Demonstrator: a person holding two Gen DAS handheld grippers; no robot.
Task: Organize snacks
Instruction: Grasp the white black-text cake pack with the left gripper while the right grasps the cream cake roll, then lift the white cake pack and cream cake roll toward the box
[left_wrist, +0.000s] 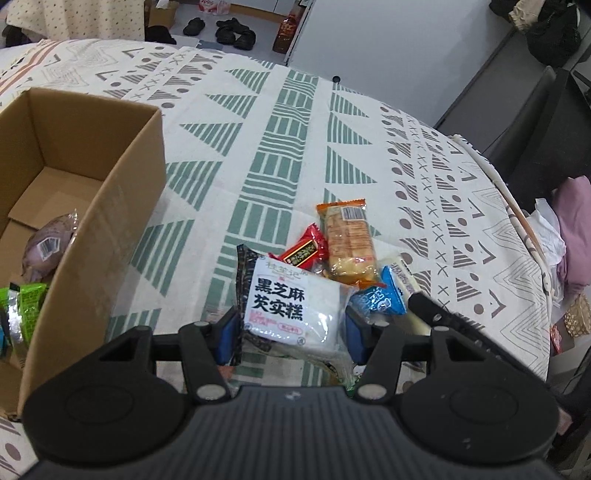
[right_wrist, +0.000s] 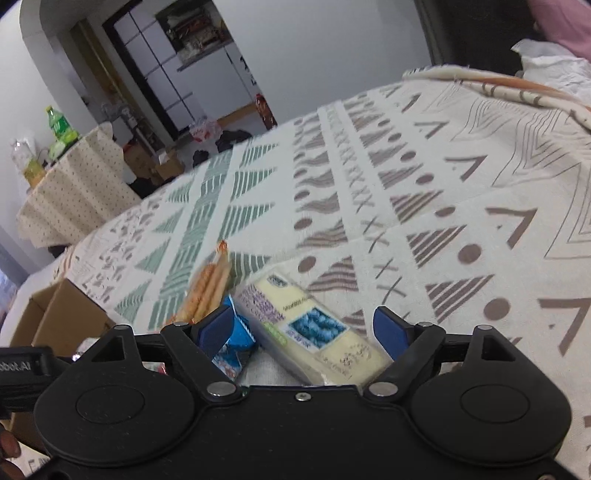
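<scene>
Now left gripper (left_wrist: 291, 334) clamped on white snack pack (left_wrist: 291, 306), blue pads pressing both its sides, bottom centre of left view. Cardboard box (left_wrist: 122, 206) at left edge, purple pack (left_wrist: 46, 251) and green pack (left_wrist: 24, 306) inside. Red candy (left_wrist: 304, 251), orange wafer pack (left_wrist: 349, 240), blue pack (left_wrist: 380, 299) on patterned tablecloth (left_wrist: 277, 147) behind. Right gripper (right_wrist: 304, 332) jaws apart, straddling pale yellow pack (right_wrist: 314, 332), no pad contact visible.

Both wrist views close, angled down, sharing the snack pile (left_wrist: 332, 273)
</scene>
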